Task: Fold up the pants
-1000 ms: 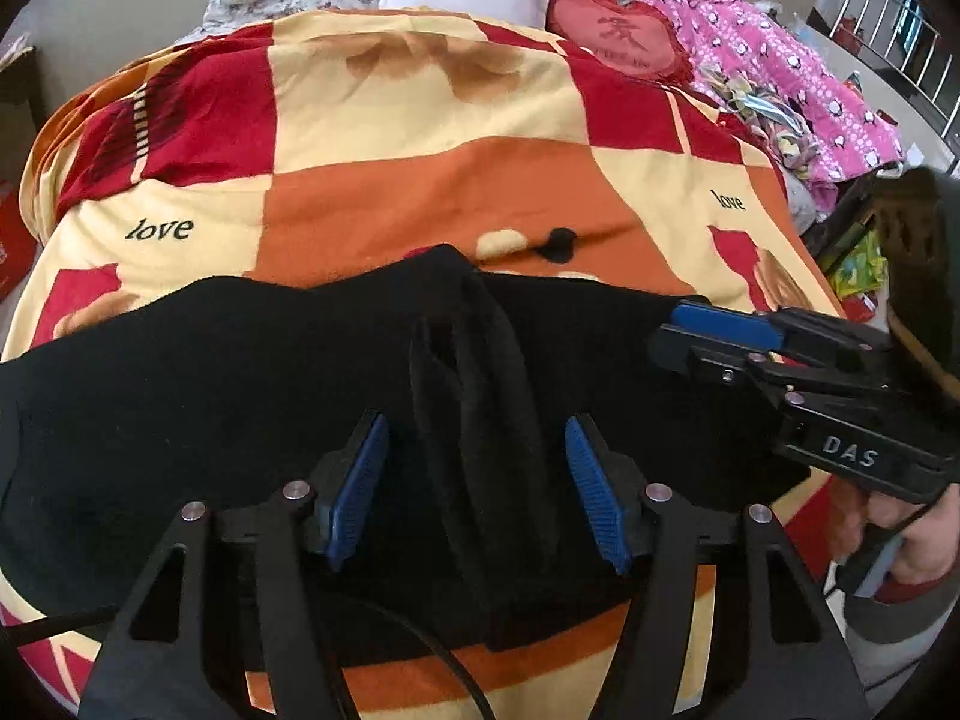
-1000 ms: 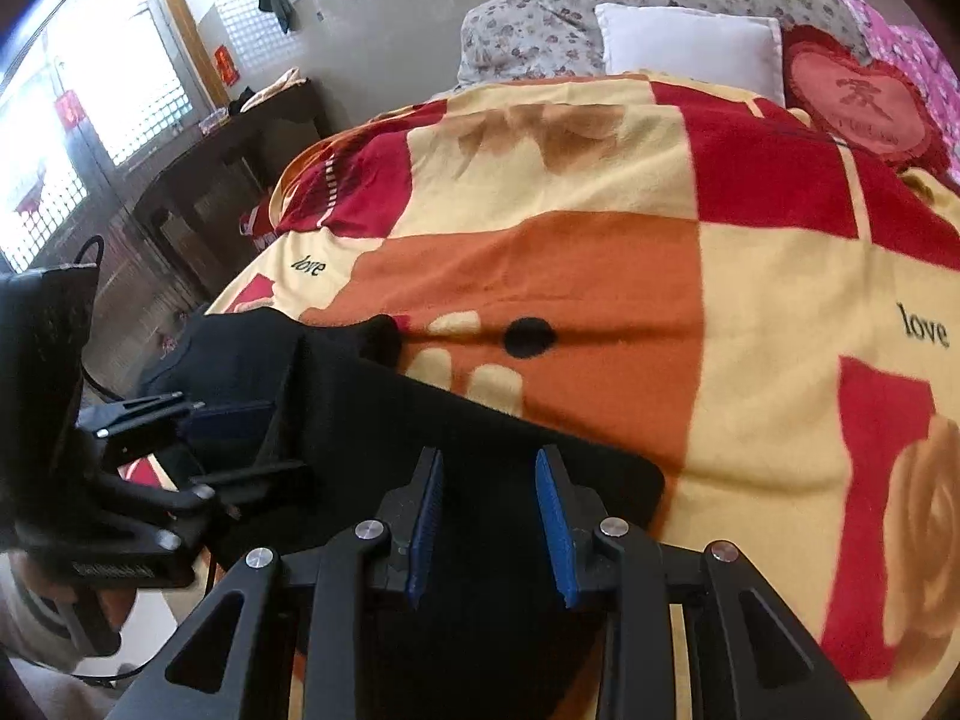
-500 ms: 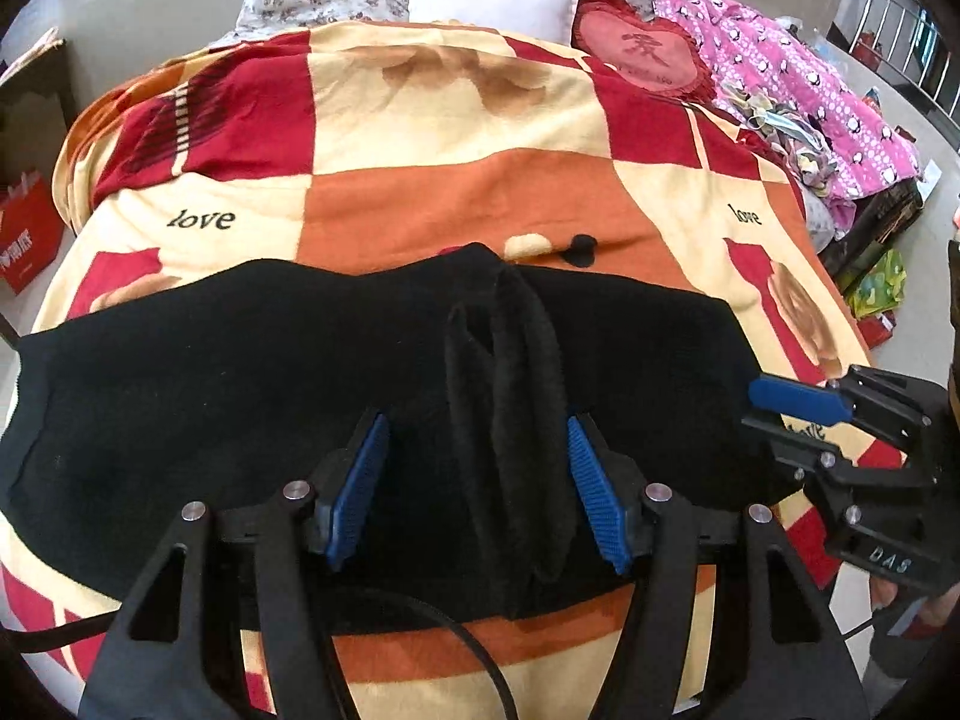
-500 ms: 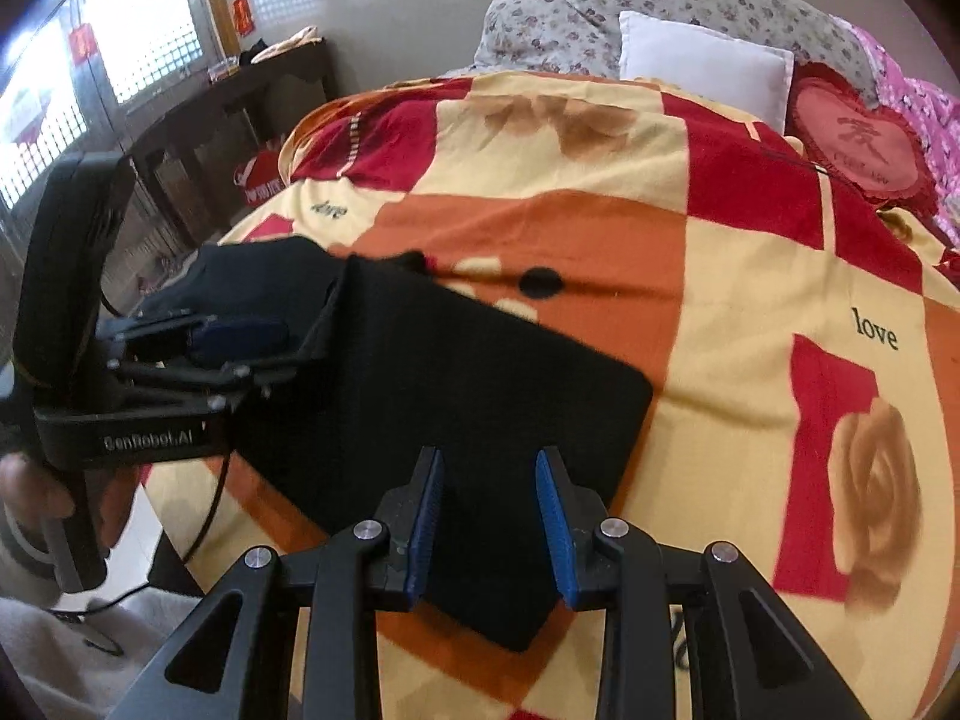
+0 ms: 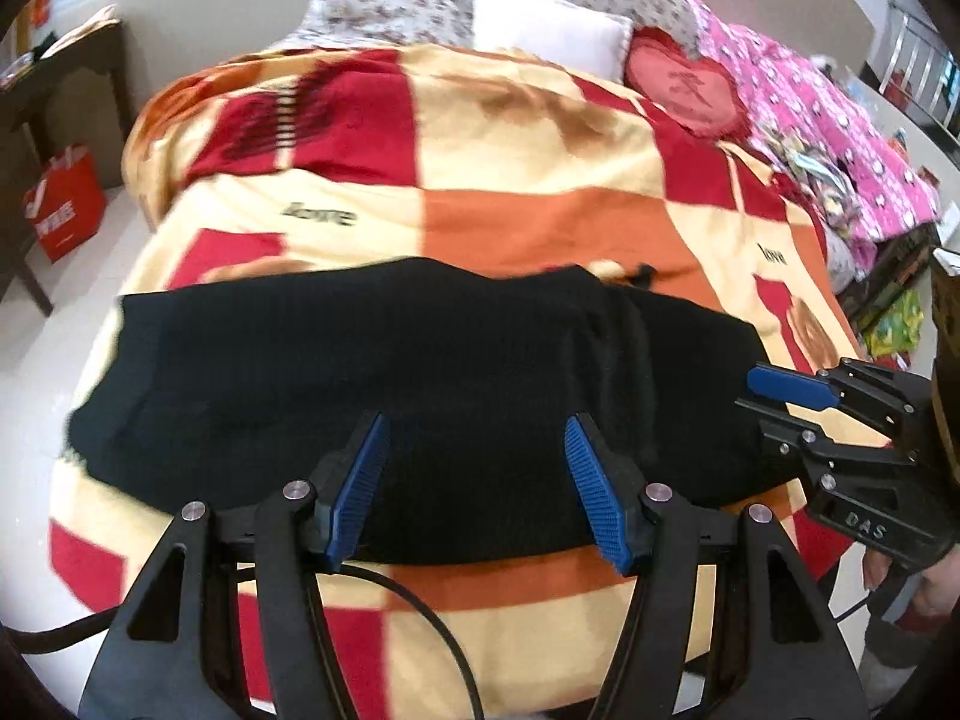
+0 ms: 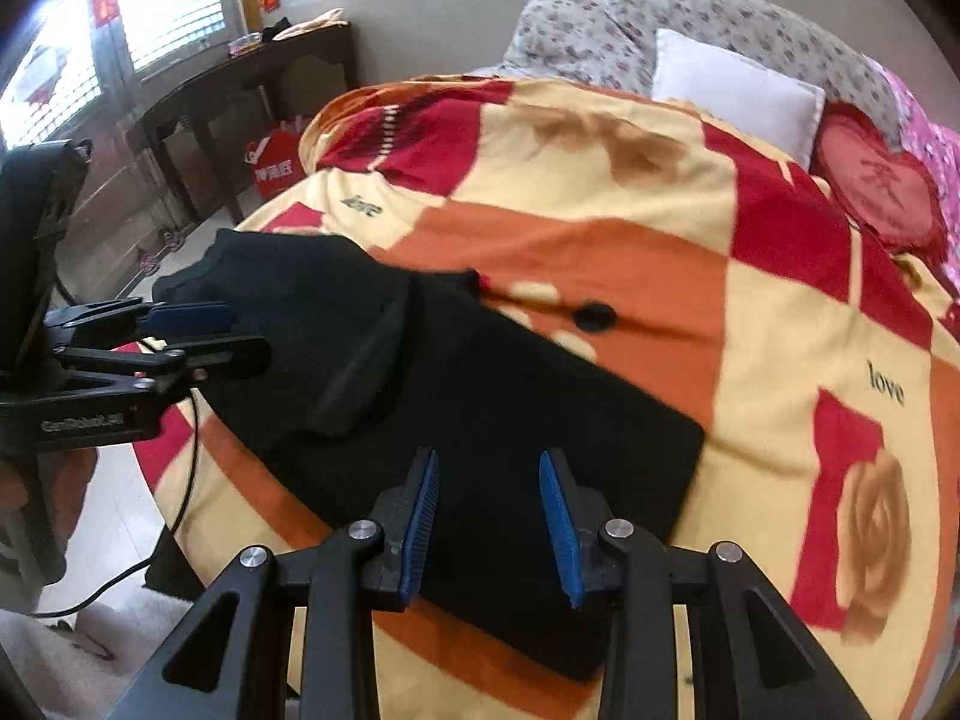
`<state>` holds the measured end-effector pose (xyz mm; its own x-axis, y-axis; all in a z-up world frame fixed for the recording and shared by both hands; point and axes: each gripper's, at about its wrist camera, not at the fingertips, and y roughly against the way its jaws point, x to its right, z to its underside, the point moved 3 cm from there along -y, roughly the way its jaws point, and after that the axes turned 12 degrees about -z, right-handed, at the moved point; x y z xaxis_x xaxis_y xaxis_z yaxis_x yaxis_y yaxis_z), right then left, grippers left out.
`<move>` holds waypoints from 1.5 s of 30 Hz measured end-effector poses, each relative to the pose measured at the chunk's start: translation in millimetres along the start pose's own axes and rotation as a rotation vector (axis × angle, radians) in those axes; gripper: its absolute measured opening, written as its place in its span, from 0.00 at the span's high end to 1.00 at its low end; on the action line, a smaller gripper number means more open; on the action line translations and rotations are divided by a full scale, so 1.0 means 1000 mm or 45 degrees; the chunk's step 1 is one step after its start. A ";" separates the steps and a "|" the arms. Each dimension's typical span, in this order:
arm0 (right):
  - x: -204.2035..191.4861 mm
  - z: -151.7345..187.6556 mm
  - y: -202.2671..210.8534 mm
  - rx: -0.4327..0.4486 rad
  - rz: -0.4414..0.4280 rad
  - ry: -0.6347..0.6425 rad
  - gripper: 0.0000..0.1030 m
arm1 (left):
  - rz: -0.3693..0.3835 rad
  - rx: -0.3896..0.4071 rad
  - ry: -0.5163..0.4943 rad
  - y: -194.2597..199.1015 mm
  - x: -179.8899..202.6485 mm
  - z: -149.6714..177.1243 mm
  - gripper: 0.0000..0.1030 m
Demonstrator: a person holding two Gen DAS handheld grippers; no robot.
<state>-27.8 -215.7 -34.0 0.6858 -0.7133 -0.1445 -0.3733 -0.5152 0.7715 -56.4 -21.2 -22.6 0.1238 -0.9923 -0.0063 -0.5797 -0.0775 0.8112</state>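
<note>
The black pants (image 5: 420, 384) lie spread across the near edge of the bed, with a raised fold (image 5: 618, 330) right of their middle. In the right wrist view the pants (image 6: 480, 396) run from the left towards me, with the fold (image 6: 366, 360) at their left. My left gripper (image 5: 474, 486) is open and empty, just above the pants' near edge. My right gripper (image 6: 489, 522) is open and empty over the pants' right end. It also shows in the left wrist view (image 5: 840, 420), beside the pants' right end. The left gripper shows at the left of the right wrist view (image 6: 180, 336).
The bed carries a red, orange and cream checked blanket (image 5: 510, 150). A white pillow (image 5: 540, 30), a red heart cushion (image 5: 684, 90) and a pink quilt (image 5: 810, 120) lie at the far end. A dark table (image 6: 240, 90) and a red bag (image 5: 63, 210) stand left of the bed.
Both grippers have drawn back from the pants and stayed open. My left gripper has shifted left, so the fold now lies to its right.
</note>
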 end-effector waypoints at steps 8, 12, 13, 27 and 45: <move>-0.012 -0.022 -0.023 -0.025 -0.013 0.047 0.68 | -0.027 -0.015 0.102 0.002 -0.032 0.003 0.40; -0.009 -0.024 -0.024 -0.015 -0.022 0.023 0.68 | 0.024 -0.041 0.121 -0.003 -0.027 0.003 0.40; -0.007 -0.024 -0.024 -0.008 -0.031 0.007 0.67 | 0.037 -0.043 0.123 -0.005 -0.023 0.002 0.40; -0.018 -0.037 -0.038 0.014 -0.240 -0.060 0.67 | 0.021 -0.068 0.107 -0.023 -0.017 -0.001 0.40; -0.036 -0.041 -0.050 0.031 -0.314 0.006 0.97 | -0.062 -0.024 0.222 0.001 -0.065 0.006 0.40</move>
<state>-8.1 -144.9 -42.0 0.7610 -0.5623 -0.3236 -0.2090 -0.6848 0.6981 -69.7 42.7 -25.3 0.2897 -0.9556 0.0544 -0.5548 -0.1214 0.8231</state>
